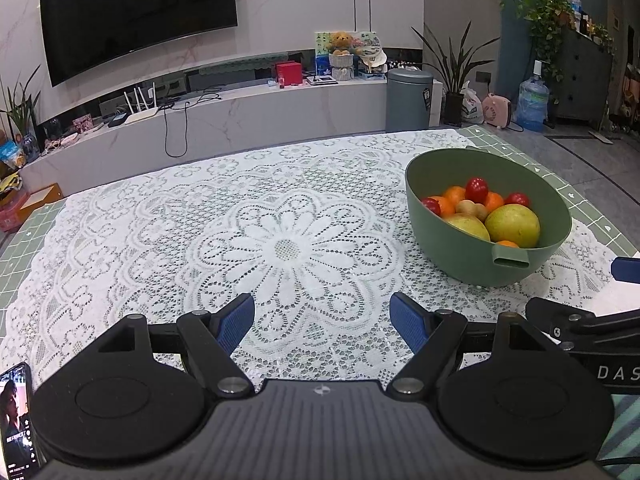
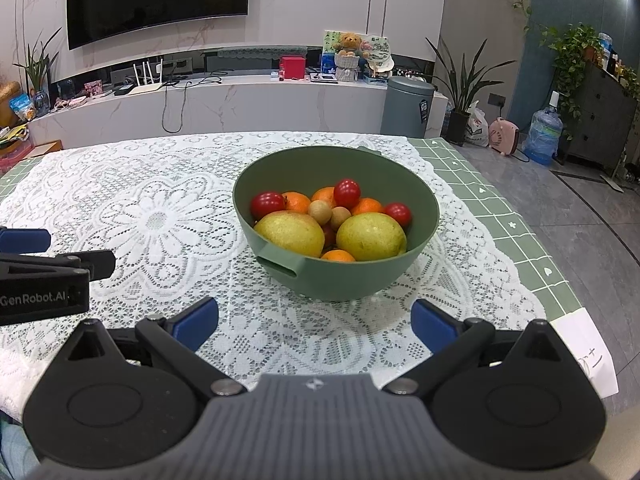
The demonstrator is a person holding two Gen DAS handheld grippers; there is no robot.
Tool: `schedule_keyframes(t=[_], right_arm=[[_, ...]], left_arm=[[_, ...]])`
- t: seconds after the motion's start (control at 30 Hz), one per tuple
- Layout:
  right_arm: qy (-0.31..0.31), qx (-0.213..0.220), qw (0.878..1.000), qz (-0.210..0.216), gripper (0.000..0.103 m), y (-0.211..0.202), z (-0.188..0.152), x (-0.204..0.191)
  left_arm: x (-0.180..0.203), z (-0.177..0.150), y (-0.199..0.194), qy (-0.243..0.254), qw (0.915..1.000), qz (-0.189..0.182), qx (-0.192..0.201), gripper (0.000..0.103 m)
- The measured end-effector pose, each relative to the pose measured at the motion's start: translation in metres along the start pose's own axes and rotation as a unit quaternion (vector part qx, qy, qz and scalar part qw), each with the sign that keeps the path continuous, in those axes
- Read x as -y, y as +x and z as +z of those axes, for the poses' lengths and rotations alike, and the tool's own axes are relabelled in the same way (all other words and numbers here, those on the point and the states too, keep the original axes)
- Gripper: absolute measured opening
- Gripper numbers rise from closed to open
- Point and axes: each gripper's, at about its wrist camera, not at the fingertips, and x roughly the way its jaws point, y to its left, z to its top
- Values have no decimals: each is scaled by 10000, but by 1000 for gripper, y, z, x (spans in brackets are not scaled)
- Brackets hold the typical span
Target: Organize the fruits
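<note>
right wrist | right claw (image 2: 314, 322) level (agape) | facing bowl (image 2: 360, 276)

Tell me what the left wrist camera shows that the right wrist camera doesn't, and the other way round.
Only the left wrist view shows a phone with a lit screen at its lower left edge, and the open left gripper head-on over bare lace.

Only the right wrist view shows a white paper sheet at the table's right edge, and the open right gripper facing the bowl.

Both show the green bowl of fruit, holding two yellow-green fruits, oranges and small red ones, standing on the lace tablecloth, with the television behind.
</note>
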Motion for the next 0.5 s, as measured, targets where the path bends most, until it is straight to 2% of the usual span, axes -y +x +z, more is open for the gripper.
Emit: schedule_keyframes(t=[0.5], right_arm=[[-10,-39,10000,21,99,0,-4,-3]], left_arm=[[-2,0,-3,-43,10000,-5,17,90]])
